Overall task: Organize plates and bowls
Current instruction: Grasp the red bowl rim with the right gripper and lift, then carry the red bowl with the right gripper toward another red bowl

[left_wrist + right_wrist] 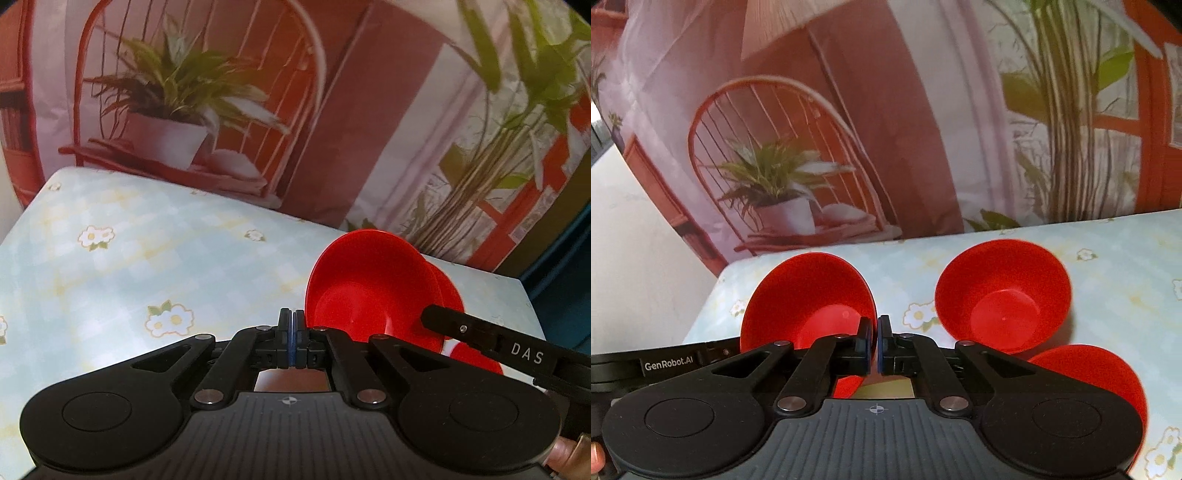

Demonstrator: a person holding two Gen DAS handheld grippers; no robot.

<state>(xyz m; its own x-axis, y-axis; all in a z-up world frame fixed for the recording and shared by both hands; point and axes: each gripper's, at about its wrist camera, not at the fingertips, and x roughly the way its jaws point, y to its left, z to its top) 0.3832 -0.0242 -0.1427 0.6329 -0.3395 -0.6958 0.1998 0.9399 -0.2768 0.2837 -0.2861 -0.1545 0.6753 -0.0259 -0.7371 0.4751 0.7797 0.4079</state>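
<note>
In the right wrist view, three red bowls are on the floral tablecloth [1108,251]: one tilted at the left [809,295], one at the centre right [1003,295], and one at the lower right [1100,373] partly behind my gripper. My right gripper [874,341] has its fingers nearly together with a thin gap, touching the left bowl's rim; nothing sits between them. In the left wrist view, my left gripper [293,338] is shut and empty, beside a tilted red bowl [369,288]. The right gripper's black arm [480,332] crosses in front of that bowl.
A printed backdrop [258,92] of chairs and plants hangs behind the table's far edge. A white wall [635,240] is at the left. A dark teal box [561,266] stands past the table's right corner.
</note>
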